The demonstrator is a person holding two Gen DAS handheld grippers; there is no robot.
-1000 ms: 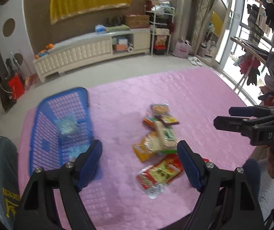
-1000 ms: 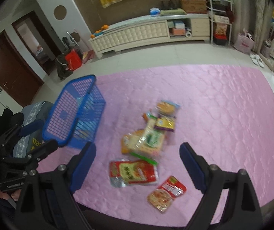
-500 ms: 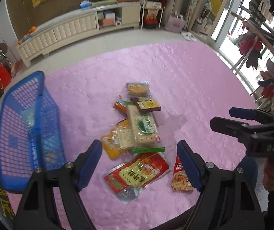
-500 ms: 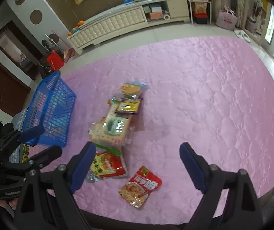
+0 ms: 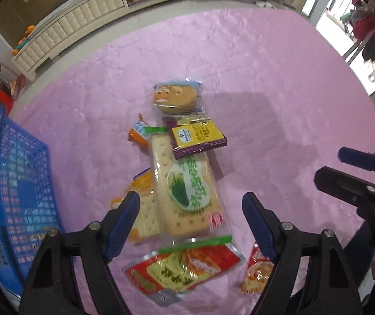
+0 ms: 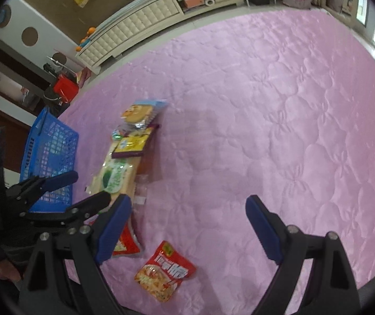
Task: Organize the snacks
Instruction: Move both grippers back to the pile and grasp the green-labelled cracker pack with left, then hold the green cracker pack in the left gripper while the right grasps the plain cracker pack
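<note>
Snacks (image 5: pixel 185 183) lie in a loose heap on the pink quilted bed cover (image 5: pixel 266 84), just to the right of the blue basket (image 5: pixel 11 183), and none has gone in during this reach. Over the last second I have brought both grippers down and tipped them toward the heap, so the room has slid up out of view and the packets now fill the left wrist view. My left gripper (image 5: pixel 190 223) hangs open and empty over the long cracker packet (image 5: pixel 187 189), its fingers on either side of that packet's near end without touching it. My right gripper (image 6: pixel 187 225) is also open and empty, with the small red packet (image 6: pixel 165 274) lying below and between its fingers, well to the right of the basket. I read this as the approach to a first pick on each side; nothing is gripped yet.

Motion blur smears the labels nearest the left gripper, so I cannot read the big red and yellow packet (image 5: pixel 185 267). The orange packets under the cracker packet are mostly covered. Through the basket's mesh I see pale shapes but cannot tell what they are. In the right wrist view, the left gripper's arm hides the heap's near end.
</note>
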